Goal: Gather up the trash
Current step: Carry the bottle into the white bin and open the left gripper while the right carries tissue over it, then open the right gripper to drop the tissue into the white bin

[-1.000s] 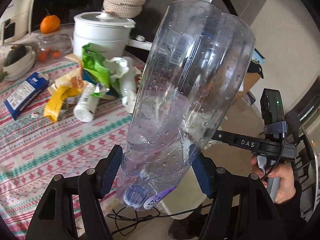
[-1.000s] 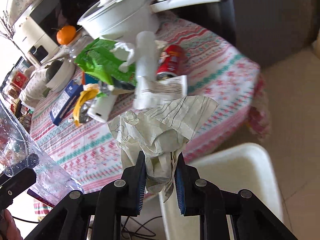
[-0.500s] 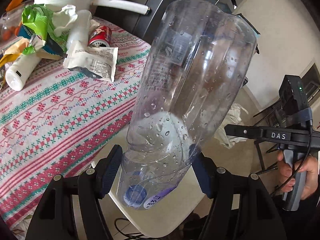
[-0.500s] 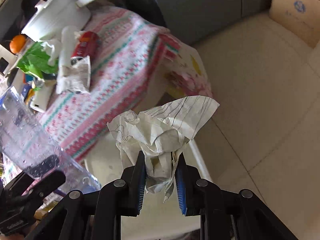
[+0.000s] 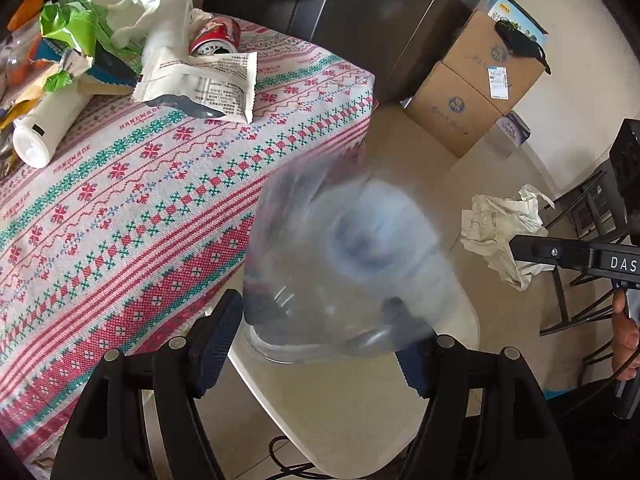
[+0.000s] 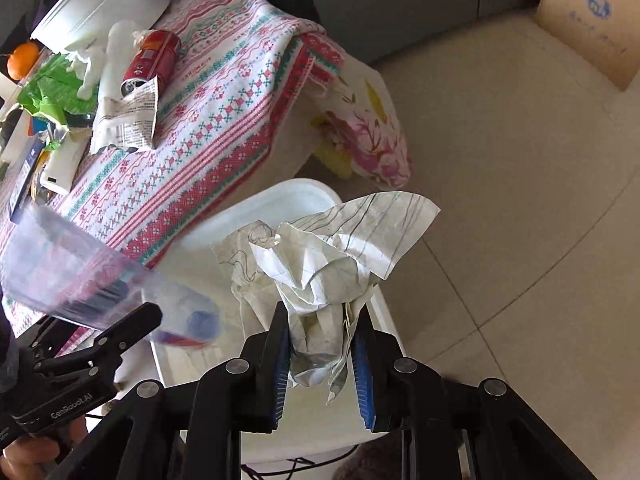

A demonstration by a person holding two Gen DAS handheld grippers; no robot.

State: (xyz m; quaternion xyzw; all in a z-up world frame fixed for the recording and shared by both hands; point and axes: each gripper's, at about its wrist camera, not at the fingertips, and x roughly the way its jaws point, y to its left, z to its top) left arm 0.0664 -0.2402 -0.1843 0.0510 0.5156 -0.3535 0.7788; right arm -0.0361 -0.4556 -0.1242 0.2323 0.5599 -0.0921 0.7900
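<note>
Below, the white bin (image 6: 280, 208) stands on the floor just beside the worktop's (image 5: 132, 184) edge. Over its opening the left hand-held gripper (image 5: 316, 344) has its fingers spread; the clear plastic bottle (image 5: 344, 264) between them is motion-blurred, cap toward the bin, and contact with the pads cannot be made out. Beside it, the right hand-held gripper (image 6: 322, 354) clamps a crumpled sheet of lined paper (image 6: 320, 256) above the bin's rim. Near the worktop's far corner lie a red can (image 5: 214, 36), a printed wrapper (image 5: 204, 80) and a white tube (image 5: 44, 128).
</note>
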